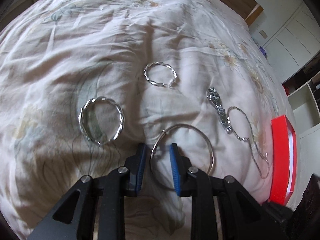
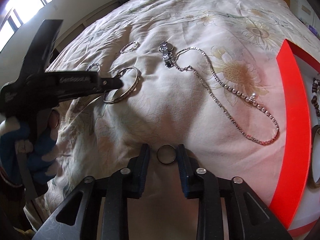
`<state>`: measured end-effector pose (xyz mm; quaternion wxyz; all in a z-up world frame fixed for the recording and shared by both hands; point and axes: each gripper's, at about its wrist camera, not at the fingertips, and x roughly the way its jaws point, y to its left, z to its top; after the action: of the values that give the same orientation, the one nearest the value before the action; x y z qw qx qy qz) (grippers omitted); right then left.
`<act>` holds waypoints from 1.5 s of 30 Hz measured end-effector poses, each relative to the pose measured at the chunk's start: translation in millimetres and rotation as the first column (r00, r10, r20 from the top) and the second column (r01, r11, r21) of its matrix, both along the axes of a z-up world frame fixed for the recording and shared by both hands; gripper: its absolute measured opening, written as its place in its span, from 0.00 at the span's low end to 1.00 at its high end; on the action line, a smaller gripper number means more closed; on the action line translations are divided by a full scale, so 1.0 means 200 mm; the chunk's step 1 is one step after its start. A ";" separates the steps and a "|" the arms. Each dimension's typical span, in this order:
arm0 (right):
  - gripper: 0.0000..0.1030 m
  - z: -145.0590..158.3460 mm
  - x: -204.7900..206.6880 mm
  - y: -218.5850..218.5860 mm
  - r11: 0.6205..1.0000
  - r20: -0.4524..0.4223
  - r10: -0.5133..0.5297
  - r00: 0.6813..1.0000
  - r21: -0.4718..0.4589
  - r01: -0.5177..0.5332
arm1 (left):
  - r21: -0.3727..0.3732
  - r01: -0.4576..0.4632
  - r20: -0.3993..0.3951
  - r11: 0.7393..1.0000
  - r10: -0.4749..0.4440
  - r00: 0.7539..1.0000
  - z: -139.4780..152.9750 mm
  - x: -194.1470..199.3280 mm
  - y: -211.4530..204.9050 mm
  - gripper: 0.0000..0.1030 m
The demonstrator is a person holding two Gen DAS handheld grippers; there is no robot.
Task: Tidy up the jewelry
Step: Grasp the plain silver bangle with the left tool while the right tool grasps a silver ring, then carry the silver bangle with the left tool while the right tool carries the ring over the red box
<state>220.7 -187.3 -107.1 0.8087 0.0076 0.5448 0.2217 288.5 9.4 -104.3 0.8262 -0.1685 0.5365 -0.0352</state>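
Jewelry lies on a floral bedspread (image 1: 60,60). My left gripper (image 1: 157,150) is open, its blue pads straddling the left rim of a thin silver bangle (image 1: 208,142); the bangle also shows in the right wrist view (image 2: 130,92). Two twisted silver bracelets (image 1: 102,120) (image 1: 160,74) lie beyond it. A silver watch (image 1: 218,108) and a chain necklace (image 2: 230,92) lie to the right. My right gripper (image 2: 163,154) is open around a small dark ring (image 2: 166,154) lying on the bedspread between its fingers.
A red jewelry box (image 2: 296,120) with a white lining stands at the right bed edge and holds dark beads (image 2: 316,94) and a round item. White cupboards and shelves (image 1: 296,30) are beyond the bed. A window (image 2: 20,4) is at the far left.
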 end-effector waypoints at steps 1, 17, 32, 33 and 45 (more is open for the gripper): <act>0.20 0.00 0.00 0.01 1.000 -0.001 0.003 1.000 -0.001 -0.003 | -0.008 -0.002 0.000 1.000 0.002 1.000 0.00 0.00 0.00 0.20; 0.20 0.17 -0.18 0.00 0.999 0.034 0.018 0.999 0.035 -0.019 | 0.017 0.033 0.051 0.999 -0.034 0.998 0.19 -0.25 0.02 0.06; 0.20 0.53 -0.49 -0.07 0.997 0.174 -0.005 0.985 0.072 -0.008 | 0.055 0.056 0.170 0.997 -0.065 0.983 0.56 -0.62 -0.02 0.06; 0.20 0.55 -0.51 -0.08 0.997 0.183 -0.009 0.983 0.074 -0.005 | 0.058 0.060 0.179 0.997 -0.070 0.981 0.59 -0.65 -0.03 0.06; 0.20 0.72 -0.70 -0.38 0.987 0.265 -0.130 0.955 0.123 0.100 | 0.102 0.171 0.221 0.980 -0.190 0.957 0.75 -0.79 -0.34 0.06</act>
<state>81.3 -263.3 35.9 0.8858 0.0524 0.4142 0.2025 130.3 -59.4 46.6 0.8822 -0.0796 0.4514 -0.1077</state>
